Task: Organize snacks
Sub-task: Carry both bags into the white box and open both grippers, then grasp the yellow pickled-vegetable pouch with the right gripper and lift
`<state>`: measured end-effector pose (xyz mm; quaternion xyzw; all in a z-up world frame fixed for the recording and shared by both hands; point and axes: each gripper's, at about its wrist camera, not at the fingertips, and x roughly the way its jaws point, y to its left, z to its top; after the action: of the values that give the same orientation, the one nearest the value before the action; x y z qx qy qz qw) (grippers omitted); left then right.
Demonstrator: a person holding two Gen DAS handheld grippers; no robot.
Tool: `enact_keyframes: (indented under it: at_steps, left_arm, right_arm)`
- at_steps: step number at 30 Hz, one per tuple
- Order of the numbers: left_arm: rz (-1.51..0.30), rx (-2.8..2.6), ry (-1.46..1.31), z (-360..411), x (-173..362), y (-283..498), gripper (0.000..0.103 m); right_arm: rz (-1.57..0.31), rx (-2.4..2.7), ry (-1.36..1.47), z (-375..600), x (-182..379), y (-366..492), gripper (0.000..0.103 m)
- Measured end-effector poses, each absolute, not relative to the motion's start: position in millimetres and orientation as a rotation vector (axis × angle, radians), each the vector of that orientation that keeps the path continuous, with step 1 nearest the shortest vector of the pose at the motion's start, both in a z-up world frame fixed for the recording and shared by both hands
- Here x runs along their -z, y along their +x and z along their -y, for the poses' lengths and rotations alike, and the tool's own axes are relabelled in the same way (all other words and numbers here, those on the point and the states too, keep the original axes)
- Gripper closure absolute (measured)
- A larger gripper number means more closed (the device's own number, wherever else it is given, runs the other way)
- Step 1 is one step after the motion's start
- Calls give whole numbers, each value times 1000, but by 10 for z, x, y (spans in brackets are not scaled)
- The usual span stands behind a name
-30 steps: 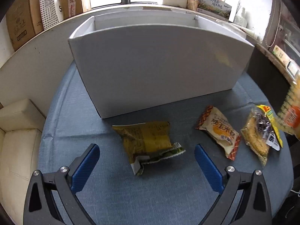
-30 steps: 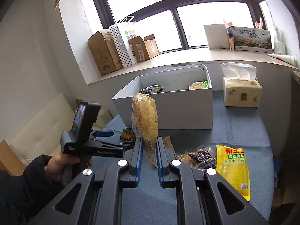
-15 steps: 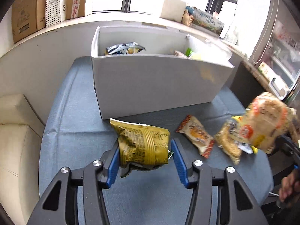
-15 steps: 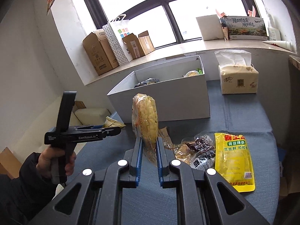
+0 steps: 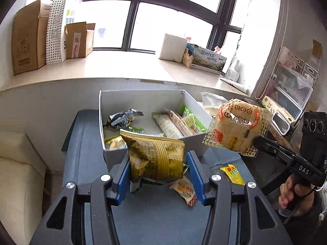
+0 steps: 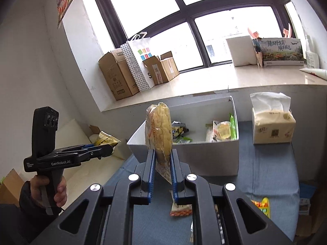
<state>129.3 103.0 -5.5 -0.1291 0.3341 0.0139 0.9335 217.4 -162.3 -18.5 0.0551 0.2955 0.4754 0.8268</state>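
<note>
**Both tongs loaded and raised toward the snack box**

The left tongs (image 5: 157,164) are clenched on a puffy olive-gold snack bag (image 5: 155,158), the blue pads pressing its two sides so that it sits upright between them and clear of the worktop (image 5: 163,214). The right tongs (image 6: 162,170) grip a round rice-cracker pack (image 6: 158,130) by its lower edge, which leaves the flat disc standing on end above the pads.

Just ahead of both tongs stands the white box (image 5: 102,110), open at the top, with several packets already lying inside. Holding each bag high and in front of the box looks like preparation for dropping them over its near wall.

Below the left tongs, an orange-ended packet (image 5: 185,189) and a yellow sachet (image 5: 233,173) lie on the blue cloth, not yet sorted. A tissue pack (image 6: 272,126) stands right of the box.
</note>
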Motion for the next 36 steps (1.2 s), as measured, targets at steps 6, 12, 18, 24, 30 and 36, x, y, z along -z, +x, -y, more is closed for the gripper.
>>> enact_keyframes:
  at_steps: [6, 12, 18, 24, 30, 36]
  left_arm:
    - [-694, -75, -206, -1204, -67, 1981, 46]
    - [-730, -125, -147, -1260, 132, 2457, 44]
    - [-786, -114, -171, -1345, 382, 2505, 0]
    - [-787, -124, -152, -1372, 433, 2381, 0]
    - [-773, -113, -153, -1341, 358, 2194, 0]
    - [-732, -52, -103, -1113, 225, 1786, 0]
  right_arm:
    - [-654, -980, 152, 1313, -17, 2794, 89]
    - [-727, -948, 167, 1006, 136, 3241, 89]
    - [-751, -884, 161, 912, 380, 3418, 0]
    - [-753, -866, 158, 1086, 368, 3315, 0]
    - [-717, -878, 123, 1250, 261, 3034, 0]
    - [-700, -900, 94, 1527, 234, 2688, 0]
